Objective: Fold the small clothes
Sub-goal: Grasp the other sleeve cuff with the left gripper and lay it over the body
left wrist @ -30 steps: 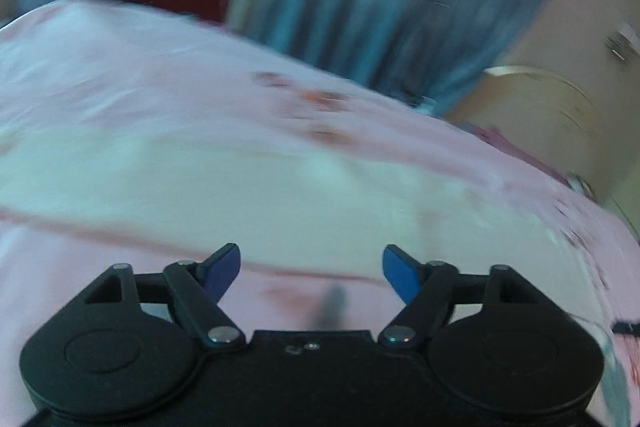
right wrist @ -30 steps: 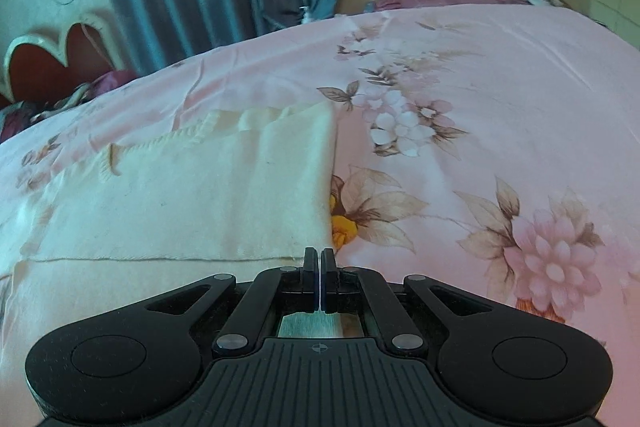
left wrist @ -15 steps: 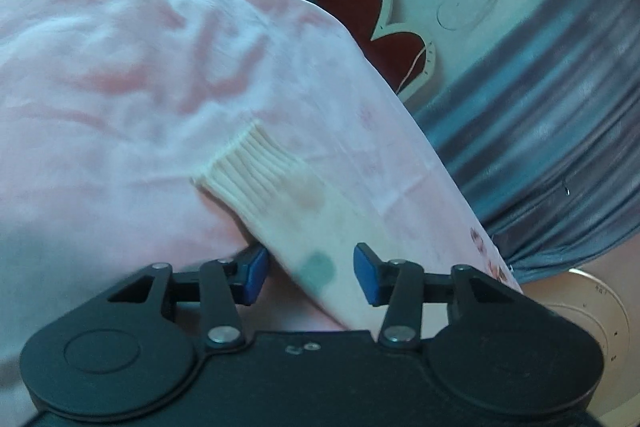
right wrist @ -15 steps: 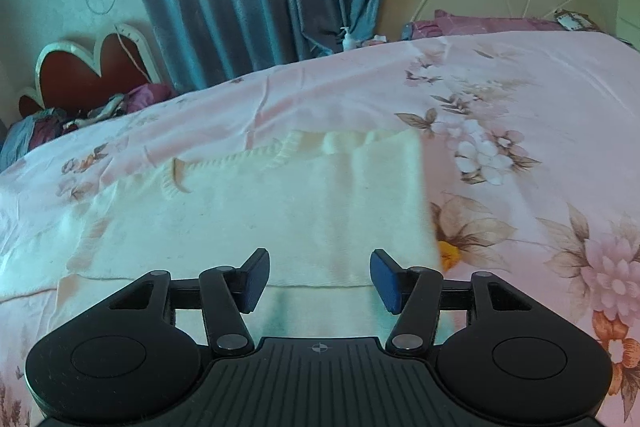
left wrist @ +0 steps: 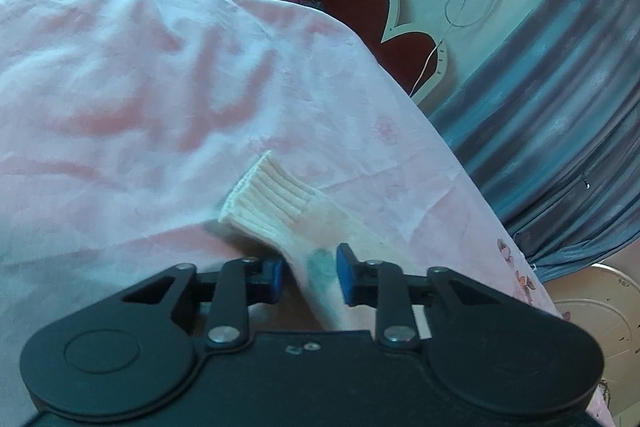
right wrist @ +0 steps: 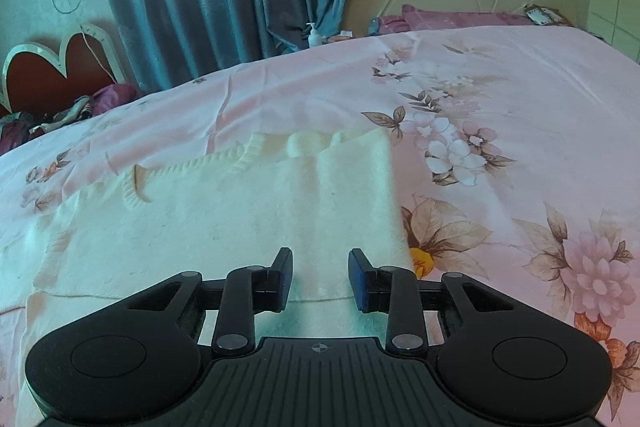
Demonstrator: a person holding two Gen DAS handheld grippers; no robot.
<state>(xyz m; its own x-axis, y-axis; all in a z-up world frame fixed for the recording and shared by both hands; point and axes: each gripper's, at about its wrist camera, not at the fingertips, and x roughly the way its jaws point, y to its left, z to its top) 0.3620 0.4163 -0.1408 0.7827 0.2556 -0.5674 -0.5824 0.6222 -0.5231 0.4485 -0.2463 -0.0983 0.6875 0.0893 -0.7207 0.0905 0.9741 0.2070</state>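
The cream sweater (right wrist: 224,223) lies flat on the pink floral bedsheet (right wrist: 500,75), its right side already turned in to a straight edge, so this looks like the left-sleeve step of the fold. The left gripper (left wrist: 310,277) is over the sleeve (left wrist: 320,239) just behind the ribbed cuff (left wrist: 270,199), jaws closing, the knit between the blue pads but not visibly pinched yet. The right gripper (right wrist: 320,277) hovers at the sweater's near hem, right of its middle, jaws part open and closing, cloth lying between the tips but nothing held. Next, I'd say, the left has to finish its pinch and carry the sleeve across onto the sweater's body, keeping it flat.
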